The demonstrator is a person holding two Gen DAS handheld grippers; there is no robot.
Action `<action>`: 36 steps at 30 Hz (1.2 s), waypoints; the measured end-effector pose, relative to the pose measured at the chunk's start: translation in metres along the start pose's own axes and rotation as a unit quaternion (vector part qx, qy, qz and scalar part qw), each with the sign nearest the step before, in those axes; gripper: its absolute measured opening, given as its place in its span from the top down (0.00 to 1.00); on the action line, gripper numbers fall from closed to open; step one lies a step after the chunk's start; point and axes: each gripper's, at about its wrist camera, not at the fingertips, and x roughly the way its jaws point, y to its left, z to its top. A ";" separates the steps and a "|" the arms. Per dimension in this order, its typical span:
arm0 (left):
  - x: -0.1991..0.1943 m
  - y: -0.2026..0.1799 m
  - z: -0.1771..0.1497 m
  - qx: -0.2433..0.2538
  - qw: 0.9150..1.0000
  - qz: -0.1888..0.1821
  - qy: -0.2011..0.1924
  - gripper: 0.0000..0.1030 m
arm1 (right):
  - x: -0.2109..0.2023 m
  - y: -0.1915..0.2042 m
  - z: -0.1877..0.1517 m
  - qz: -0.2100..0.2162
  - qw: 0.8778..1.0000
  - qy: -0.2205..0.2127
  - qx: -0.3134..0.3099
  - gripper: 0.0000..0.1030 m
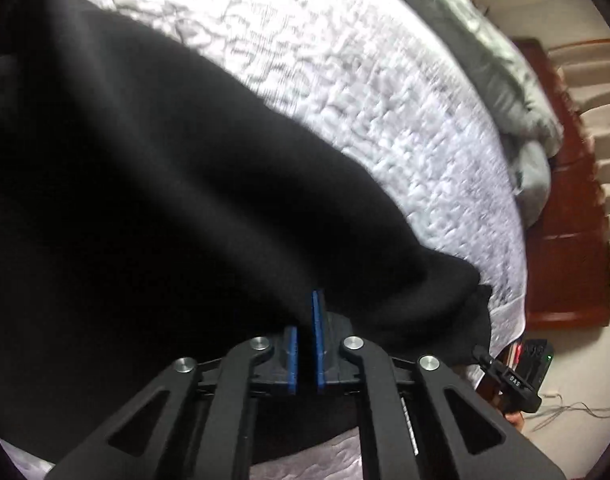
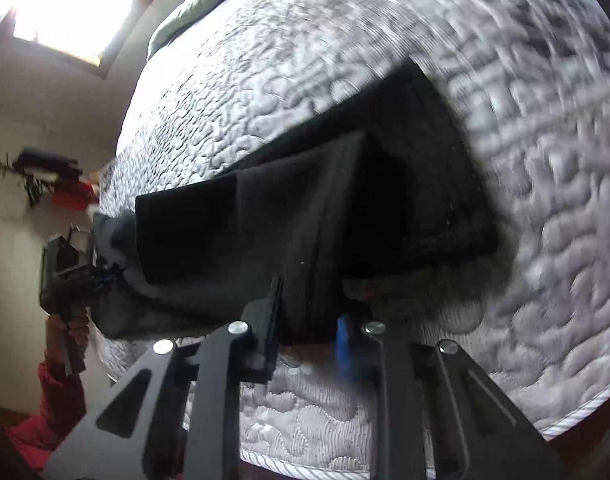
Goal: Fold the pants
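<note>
The black pants (image 1: 153,184) lie partly on a white quilted bed (image 1: 345,72) and are lifted at the near end. My left gripper (image 1: 307,320) is shut on the pants' edge, its blue pads almost together with cloth draped over them. In the right wrist view the pants (image 2: 345,208) are doubled over, with a folded layer on top. My right gripper (image 2: 309,312) holds a thick fold of the pants between its fingers. The left gripper (image 2: 71,276) shows at the left, gripping the other end.
A grey duvet (image 1: 501,80) is bunched along the far side of the bed. A dark wooden bed frame (image 1: 561,216) and pale floor lie at the right. A bright window (image 2: 65,4) is at upper left. The bed's corded edge (image 2: 565,424) runs close below.
</note>
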 end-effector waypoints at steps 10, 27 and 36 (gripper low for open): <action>-0.022 -0.025 -0.069 0.034 0.993 0.020 -0.112 0.95 | -0.042 0.030 0.025 -0.076 0.995 -0.005 -0.065 0.80; -0.027 -0.040 -0.090 0.051 0.978 0.005 -0.205 0.95 | -0.081 0.064 0.048 -0.090 0.975 -0.127 -0.156 0.80; 0.025 -0.031 -0.096 0.060 0.985 0.059 -0.152 0.93 | -0.007 -0.017 0.019 -0.152 0.986 -0.026 -0.056 0.76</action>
